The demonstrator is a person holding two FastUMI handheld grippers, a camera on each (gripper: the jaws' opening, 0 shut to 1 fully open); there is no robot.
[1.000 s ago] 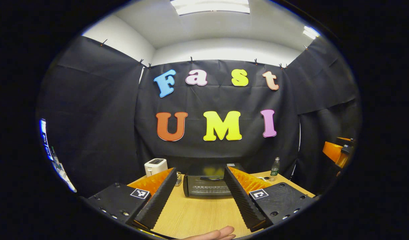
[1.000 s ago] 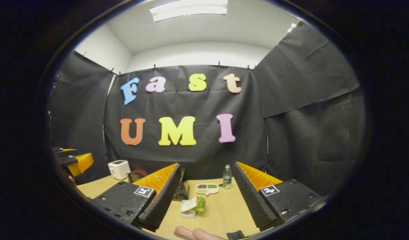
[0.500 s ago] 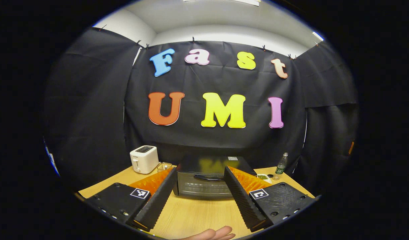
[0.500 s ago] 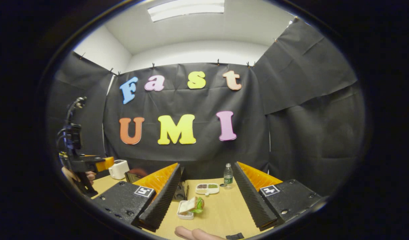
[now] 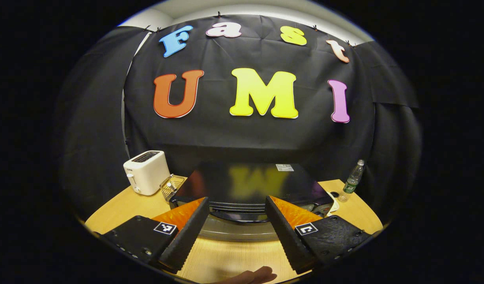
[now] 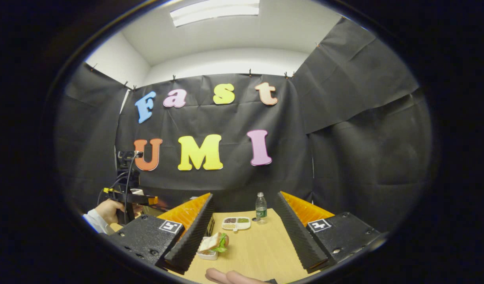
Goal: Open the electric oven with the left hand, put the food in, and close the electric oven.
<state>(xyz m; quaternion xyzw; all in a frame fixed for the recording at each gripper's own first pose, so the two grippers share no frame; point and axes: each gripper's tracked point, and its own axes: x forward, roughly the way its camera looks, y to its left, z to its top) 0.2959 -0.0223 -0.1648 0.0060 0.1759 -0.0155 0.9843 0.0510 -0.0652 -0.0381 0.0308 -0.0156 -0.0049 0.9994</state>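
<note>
The electric oven sits right ahead of the left gripper, whose jaws stand wide apart with nothing between them; the oven's dark handle and the top of its closed glass door lie in the gap between the fingers, near them, though contact cannot be told. The oven's glossy black top carries a small white label, too small to read. Left of the oven stand a white toaster and, between the two, a small wire basket. To the oven's right a clear plastic bottle with a green label stands on the light wooden table.

The right gripper also has its jaws spread wide, gripping nothing. Between its fingers, close to the left one, a sandwich with green lettuce rests in a small white dish on the table. Farther back lie a white divided tray holding dark and green fillings, and the bottle just beside it. At the left of this view a hand in a pale sleeve holds the other gripper. Black cloth walls the booth; above it are a white wall and a ceiling light panel.
</note>
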